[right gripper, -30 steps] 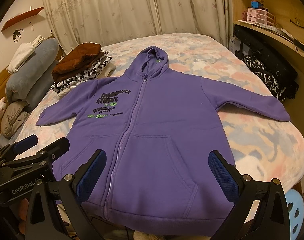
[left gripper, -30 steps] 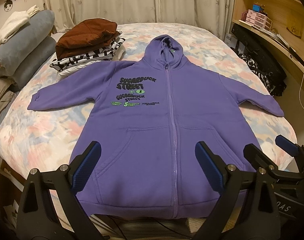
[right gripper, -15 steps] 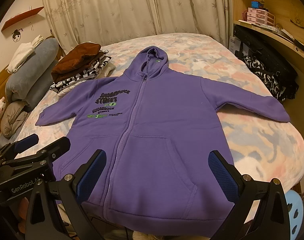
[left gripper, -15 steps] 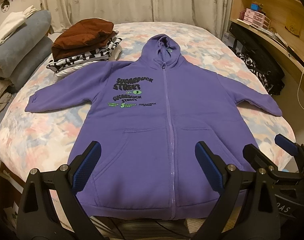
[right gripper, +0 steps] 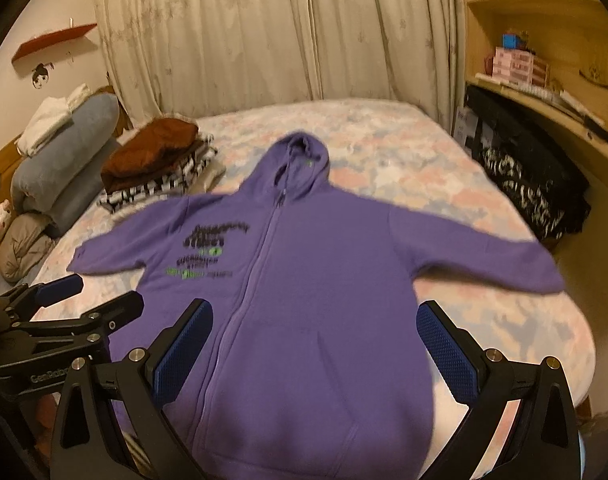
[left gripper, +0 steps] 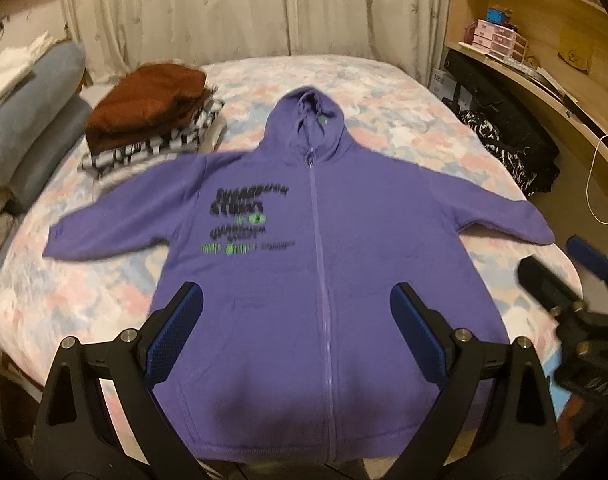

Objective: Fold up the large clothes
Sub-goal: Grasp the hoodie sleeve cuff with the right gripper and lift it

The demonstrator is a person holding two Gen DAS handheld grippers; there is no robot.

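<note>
Left wrist view: purple hoodie (left gripper: 323, 272) is laid flat, front up and zipped, on the floral bedspread (left gripper: 84, 280), hood toward the far curtain, hem at the near bed edge, both sleeves spread out to left and right. Left gripper (left gripper: 296, 336) is held above the lower front of the hoodie, jaws spread wide, nothing between the blue pads; whether the fabric is touched cannot be told. Right gripper (left gripper: 583, 280) is seen at the right edge, blurred, near the right sleeve cuff.

Right wrist view: hoodie (right gripper: 304, 300) is seen from slightly right of centre, with motion blur. Right gripper (right gripper: 315, 348) is released too, jaws wide apart over the pocket area, nothing grasped. Left gripper (right gripper: 88, 300) is seen at the left, beside the hoodie's lower left edge, fingers apart.

Folded clothes stack (left gripper: 152, 116), brown on top of black-and-white patterned items, is placed far left on the bed, just beyond the left sleeve. Grey pillows (right gripper: 64, 160) are stacked at the left edge. Black patterned garment (right gripper: 535, 200) is draped at the right beside the wooden shelving (right gripper: 543, 20).
</note>
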